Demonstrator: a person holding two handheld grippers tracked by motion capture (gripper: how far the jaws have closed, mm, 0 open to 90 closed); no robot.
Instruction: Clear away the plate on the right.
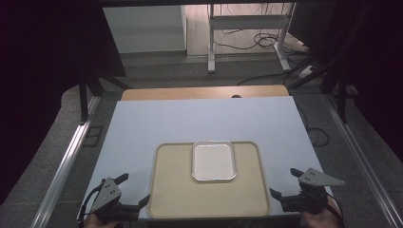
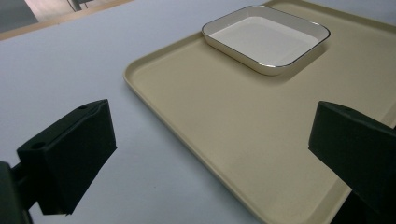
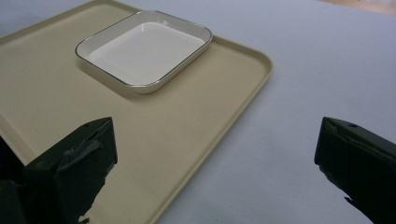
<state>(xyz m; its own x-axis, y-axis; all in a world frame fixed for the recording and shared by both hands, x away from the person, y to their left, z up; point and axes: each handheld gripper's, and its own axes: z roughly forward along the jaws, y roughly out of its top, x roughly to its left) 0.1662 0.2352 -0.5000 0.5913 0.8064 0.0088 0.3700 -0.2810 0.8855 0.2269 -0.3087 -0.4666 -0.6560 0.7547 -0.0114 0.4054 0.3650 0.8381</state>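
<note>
Both tools, left (image 1: pixel 134 191) and right (image 1: pixel 285 183), gape wide, empty, flanking the beige tray (image 1: pixel 171 199)

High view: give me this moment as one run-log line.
left hand-held gripper: open, holds nothing | right hand-held gripper: open, holds nothing | white dish: on beige tray, far middle | tray: between grippers

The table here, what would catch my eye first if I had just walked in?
Probably the white dish with its thin dark rim, sitting empty at the far middle of a big beige tray on the pale table. Next, the two black grippers at the near edge: the left gripper and the right gripper flank the tray, both with jaws wide open and holding nothing.
</note>
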